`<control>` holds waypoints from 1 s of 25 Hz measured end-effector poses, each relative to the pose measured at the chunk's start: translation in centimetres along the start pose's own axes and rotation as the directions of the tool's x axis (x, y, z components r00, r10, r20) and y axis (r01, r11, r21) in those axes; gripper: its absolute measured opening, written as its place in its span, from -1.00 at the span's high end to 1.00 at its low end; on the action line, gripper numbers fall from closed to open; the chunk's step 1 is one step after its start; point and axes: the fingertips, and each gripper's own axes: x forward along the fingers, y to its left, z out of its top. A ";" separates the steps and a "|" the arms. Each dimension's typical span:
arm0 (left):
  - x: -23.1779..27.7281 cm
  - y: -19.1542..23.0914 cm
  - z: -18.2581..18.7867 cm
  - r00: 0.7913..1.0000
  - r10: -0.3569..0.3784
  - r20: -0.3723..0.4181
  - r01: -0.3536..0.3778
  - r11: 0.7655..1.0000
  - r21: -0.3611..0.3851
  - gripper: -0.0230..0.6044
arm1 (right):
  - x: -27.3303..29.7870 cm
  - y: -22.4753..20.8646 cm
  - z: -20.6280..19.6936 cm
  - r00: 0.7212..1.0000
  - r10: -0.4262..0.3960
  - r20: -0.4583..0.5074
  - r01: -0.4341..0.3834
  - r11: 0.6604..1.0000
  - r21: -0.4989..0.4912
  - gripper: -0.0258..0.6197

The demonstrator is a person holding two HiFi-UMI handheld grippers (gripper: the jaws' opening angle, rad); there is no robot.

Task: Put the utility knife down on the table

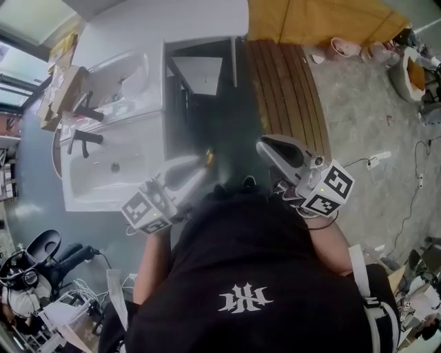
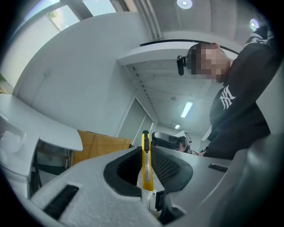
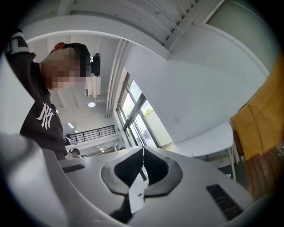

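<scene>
A slim yellow utility knife (image 2: 146,160) stands upright, pinched between the black pads of my left gripper (image 2: 146,153). In the head view its yellow tip (image 1: 209,157) pokes out of the left gripper (image 1: 201,167), held in front of the person's chest over the dark floor. My right gripper (image 1: 267,146) is held beside it to the right; its jaws (image 3: 143,155) meet with nothing between them. Both gripper views tilt upward, towards the ceiling and the person. A white table (image 1: 172,21) stands ahead at the top of the head view, with its edge (image 2: 40,126) also in the left gripper view.
A white sink unit (image 1: 110,169) with black taps (image 1: 86,138) stands at the left. Brown wooden slats (image 1: 286,89) and an orange board (image 1: 324,21) lie ahead on the right. Cables and a power strip (image 1: 375,160) lie on the floor at the right, clutter at the lower left.
</scene>
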 end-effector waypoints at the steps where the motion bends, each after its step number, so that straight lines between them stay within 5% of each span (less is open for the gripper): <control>1: 0.3 0.0 0.0 1.000 0.006 -0.001 -0.006 1.000 0.003 0.74 | -0.3 -0.2 0.2 1.000 0.005 -0.002 -0.005 1.000 -0.013 0.91; 11: 2.0 2.6 -0.1 0.991 0.130 -0.016 -0.130 0.991 -0.005 0.74 | -2.4 -5.7 0.6 1.000 0.019 0.001 -0.019 0.999 0.033 0.91; 16: 1.9 6.5 -0.9 0.989 0.132 -0.063 -0.133 0.991 -0.012 0.74 | -0.4 -9.3 0.1 0.999 -0.034 -0.004 0.034 0.999 0.025 0.91; 25: 4.4 14.9 1.8 0.994 0.108 0.011 -0.107 0.993 -0.048 0.74 | 5.9 -14.5 2.6 0.995 -0.075 -0.066 0.075 0.997 0.000 0.91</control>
